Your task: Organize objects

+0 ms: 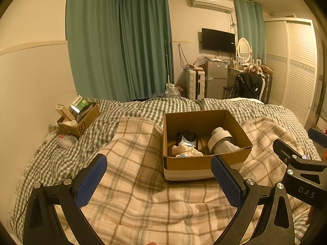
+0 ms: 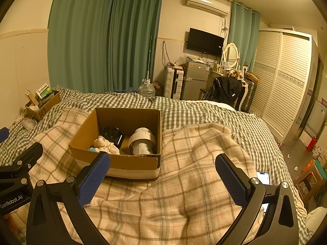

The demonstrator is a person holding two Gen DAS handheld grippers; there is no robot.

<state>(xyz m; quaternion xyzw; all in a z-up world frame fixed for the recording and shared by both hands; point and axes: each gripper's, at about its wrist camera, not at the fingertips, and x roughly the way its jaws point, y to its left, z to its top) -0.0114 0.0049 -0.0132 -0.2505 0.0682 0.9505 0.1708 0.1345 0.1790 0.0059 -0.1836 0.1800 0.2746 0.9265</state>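
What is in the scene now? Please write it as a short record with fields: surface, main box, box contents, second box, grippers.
surface: bed with a plaid blanket over a checked cover
main box: open cardboard box on the blanket
box contents: grey roll, black object, crumpled pale cloth
second box: smaller carton near the wall, holding packets, apart from the main box
left gripper: open, empty
right gripper: open, empty
other: phone on the bed by the right gripper
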